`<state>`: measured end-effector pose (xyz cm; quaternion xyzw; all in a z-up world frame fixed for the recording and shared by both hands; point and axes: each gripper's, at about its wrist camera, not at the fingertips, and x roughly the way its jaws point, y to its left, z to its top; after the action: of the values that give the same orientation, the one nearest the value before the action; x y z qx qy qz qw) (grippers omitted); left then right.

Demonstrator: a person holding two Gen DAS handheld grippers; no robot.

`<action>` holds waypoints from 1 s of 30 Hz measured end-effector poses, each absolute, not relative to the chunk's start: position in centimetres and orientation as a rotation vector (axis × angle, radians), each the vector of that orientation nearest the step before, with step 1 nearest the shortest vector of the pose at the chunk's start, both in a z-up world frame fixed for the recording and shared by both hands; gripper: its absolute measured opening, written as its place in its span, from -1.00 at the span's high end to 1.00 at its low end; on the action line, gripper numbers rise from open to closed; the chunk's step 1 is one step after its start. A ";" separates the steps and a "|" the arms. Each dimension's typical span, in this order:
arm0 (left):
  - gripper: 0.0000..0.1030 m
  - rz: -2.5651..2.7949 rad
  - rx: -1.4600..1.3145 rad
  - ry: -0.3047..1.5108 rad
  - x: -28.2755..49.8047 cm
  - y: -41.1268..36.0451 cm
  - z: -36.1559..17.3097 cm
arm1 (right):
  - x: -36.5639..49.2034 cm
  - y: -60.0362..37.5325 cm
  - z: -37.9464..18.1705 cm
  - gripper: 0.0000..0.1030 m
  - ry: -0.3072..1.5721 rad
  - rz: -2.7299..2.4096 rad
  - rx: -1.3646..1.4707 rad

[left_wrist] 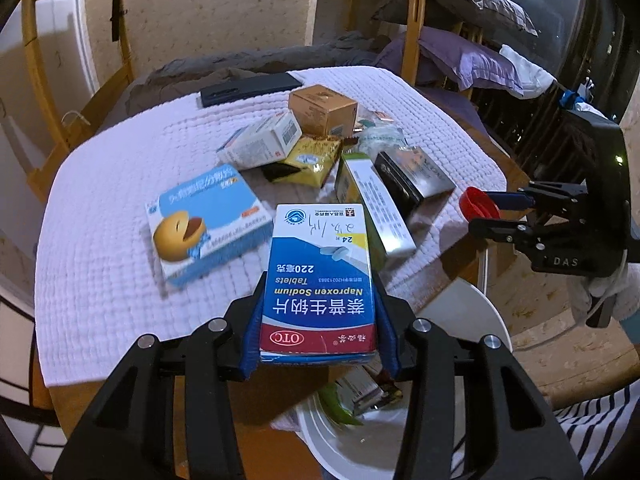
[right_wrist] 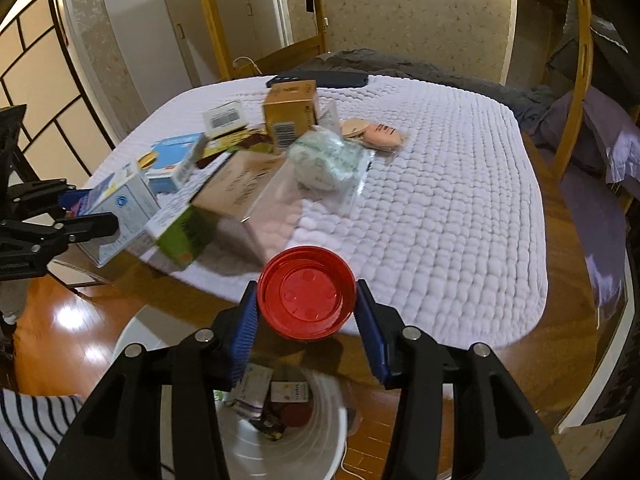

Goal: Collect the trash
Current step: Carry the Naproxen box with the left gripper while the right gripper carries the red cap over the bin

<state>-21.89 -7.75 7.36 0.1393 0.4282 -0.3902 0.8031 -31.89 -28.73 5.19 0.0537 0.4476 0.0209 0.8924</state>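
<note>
Our left tool clamps a glossy cardboard Naproxen box between its blue ribbed pads, held above the white plastic bin. Our right tool grips a round red plastic lid over the same bin. More cartons lie on the quilted white mat covering the wooden counter.

The tablet box is held between the fingers of the left tool, above the bin that stands below the edge of the surface. The lid is held in the right tool, also over the bin. Further boxes are heaped on the mat, with the cartoon box placed left of the tablet box.
</note>
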 end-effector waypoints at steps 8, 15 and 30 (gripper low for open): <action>0.07 -0.839 0.286 0.958 -24.4 -7.1 6.9 | -34.1 -26.7 5.3 0.10 0.949 0.080 0.123; 0.07 -0.858 0.293 0.983 -26.4 -6.9 6.4 | -35.5 -25.3 4.8 0.10 0.977 0.101 0.144; 0.08 -0.885 0.325 1.025 -29.2 -7.3 4.4 | -37.3 -23.0 3.6 0.10 1.012 0.121 0.155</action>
<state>-29.24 -7.34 4.41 0.1495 0.4723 -0.4074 0.7672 -37.25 -23.02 3.57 0.0739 0.4839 0.0577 0.8701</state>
